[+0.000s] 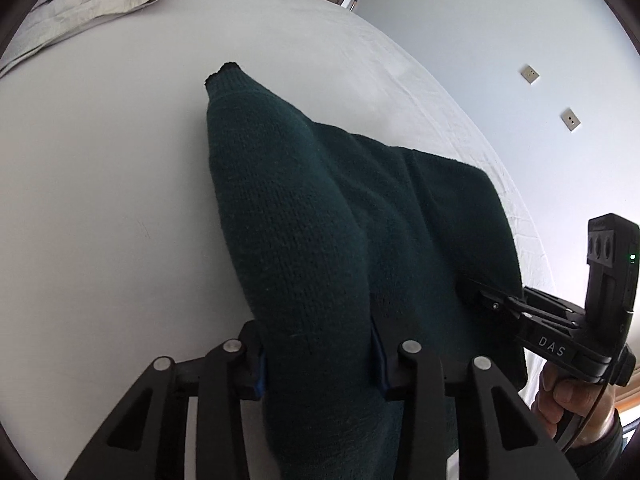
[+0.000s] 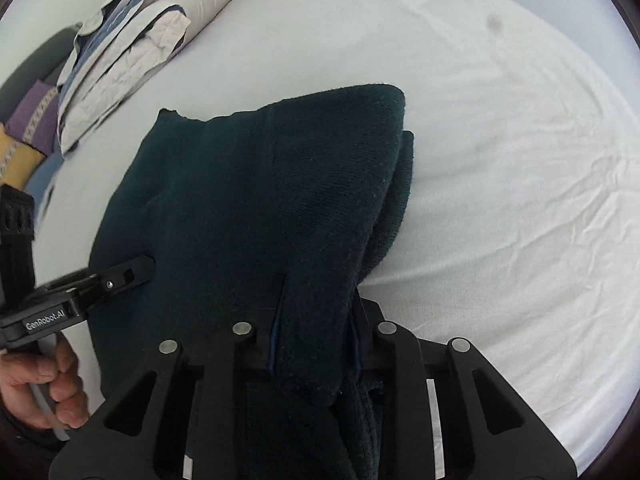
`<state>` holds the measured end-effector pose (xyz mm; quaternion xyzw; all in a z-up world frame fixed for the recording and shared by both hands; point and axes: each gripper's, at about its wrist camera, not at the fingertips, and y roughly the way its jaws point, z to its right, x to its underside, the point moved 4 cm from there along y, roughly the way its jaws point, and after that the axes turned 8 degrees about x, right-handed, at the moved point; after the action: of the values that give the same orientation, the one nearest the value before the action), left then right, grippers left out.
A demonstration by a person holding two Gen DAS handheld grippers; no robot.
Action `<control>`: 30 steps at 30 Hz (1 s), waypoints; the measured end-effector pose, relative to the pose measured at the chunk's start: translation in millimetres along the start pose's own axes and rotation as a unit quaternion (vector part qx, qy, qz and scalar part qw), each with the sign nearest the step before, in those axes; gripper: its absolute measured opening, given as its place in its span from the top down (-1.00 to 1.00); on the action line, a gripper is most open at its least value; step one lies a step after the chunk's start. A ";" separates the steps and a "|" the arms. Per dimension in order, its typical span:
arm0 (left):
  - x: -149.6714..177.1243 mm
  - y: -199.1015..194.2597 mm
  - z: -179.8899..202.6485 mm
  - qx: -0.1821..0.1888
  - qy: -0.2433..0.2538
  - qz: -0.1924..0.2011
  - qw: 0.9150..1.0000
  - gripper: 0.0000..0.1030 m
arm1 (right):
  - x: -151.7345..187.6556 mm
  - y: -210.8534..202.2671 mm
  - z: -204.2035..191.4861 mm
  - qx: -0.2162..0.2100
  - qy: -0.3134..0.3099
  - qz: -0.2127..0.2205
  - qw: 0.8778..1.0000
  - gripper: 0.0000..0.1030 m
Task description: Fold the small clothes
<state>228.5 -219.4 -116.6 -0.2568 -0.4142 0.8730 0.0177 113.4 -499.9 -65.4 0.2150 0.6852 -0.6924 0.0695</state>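
Note:
A dark green knitted sweater [image 1: 304,220] lies partly lifted over the white bed sheet [image 1: 100,200]. My left gripper [image 1: 320,360] is shut on a thick fold of it, and the fabric drapes forward from the jaws. The right gripper [image 1: 480,300] shows at the right of this view, gripping the sweater's near edge. In the right wrist view my right gripper [image 2: 316,344] is shut on a bunched fold of the sweater [image 2: 248,200]. The left gripper [image 2: 140,272] shows at the left there, its fingers pressed into the cloth.
A folded grey and blue duvet [image 2: 132,44] lies at the far left of the bed, with purple and yellow cushions [image 2: 32,120] beside it. The white sheet [image 2: 500,200] is wrinkled to the right. A wall with two sockets [image 1: 530,74] stands beyond the bed.

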 end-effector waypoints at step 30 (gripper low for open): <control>148.1 -184.7 -143.6 -0.064 -0.049 0.043 0.996 -0.01 | 118.7 -31.0 -239.8 -0.173 -0.024 -0.040 0.984 0.46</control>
<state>132.9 40.4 -120.9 -0.2324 -0.4580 0.8562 -0.0566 43.2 -240.0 -76.1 0.1555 0.8007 -0.5707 0.0943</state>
